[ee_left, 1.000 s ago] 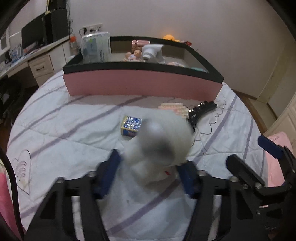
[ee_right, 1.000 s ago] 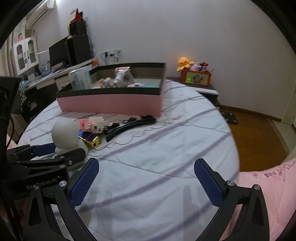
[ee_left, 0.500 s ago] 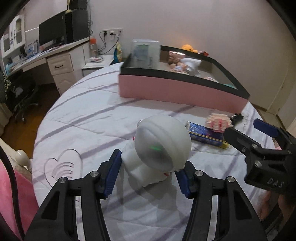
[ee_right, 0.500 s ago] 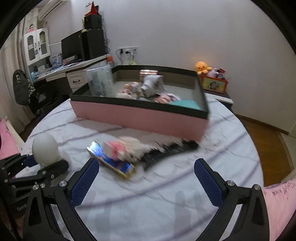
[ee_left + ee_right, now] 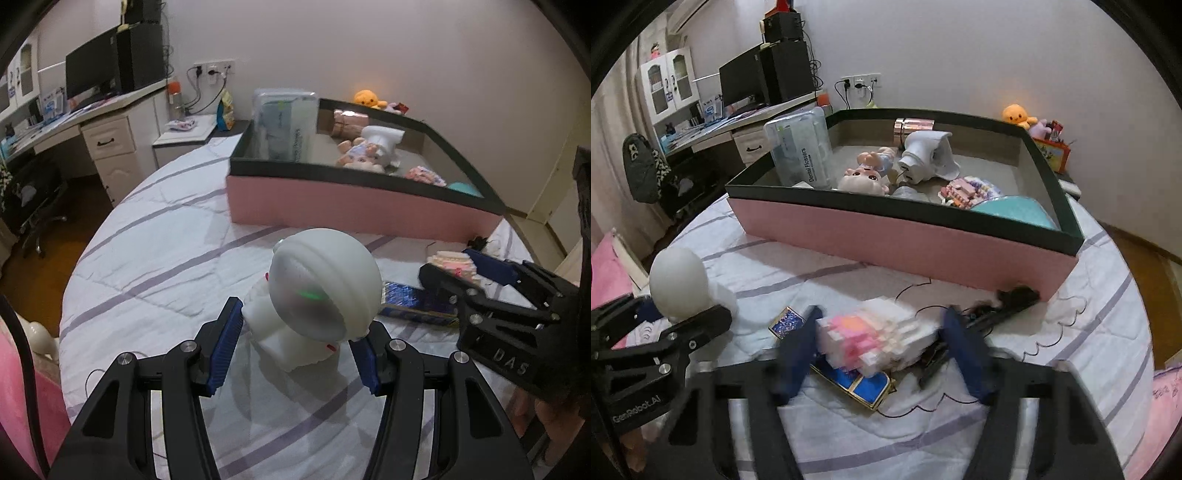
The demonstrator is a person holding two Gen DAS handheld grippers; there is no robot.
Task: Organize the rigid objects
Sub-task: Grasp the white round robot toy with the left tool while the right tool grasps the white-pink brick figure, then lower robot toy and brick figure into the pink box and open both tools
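A white round-headed toy figure [image 5: 317, 291] stands on the bed between the fingers of my left gripper [image 5: 295, 354], which is open around its base; it also shows in the right wrist view [image 5: 679, 284]. My right gripper [image 5: 879, 347] is open, its blue pads on either side of a pink-and-white block model [image 5: 875, 336]. The model lies on a blue-and-gold flat box [image 5: 849, 376]. A black strip object [image 5: 997, 310] lies behind them. The pink box with a dark rim [image 5: 905, 240] holds several items.
The box holds a dental flosser pack [image 5: 801, 151], a doll [image 5: 864, 177], a white hair dryer [image 5: 927, 155] and a block toy [image 5: 967, 188]. A desk with a monitor [image 5: 96, 74] stands to the left. The bed edge drops to a wooden floor [image 5: 1145, 273] on the right.
My right gripper has moved down and forward to straddle the block model. My left gripper has shifted slightly around the white figure and stays open. The view has swung right.
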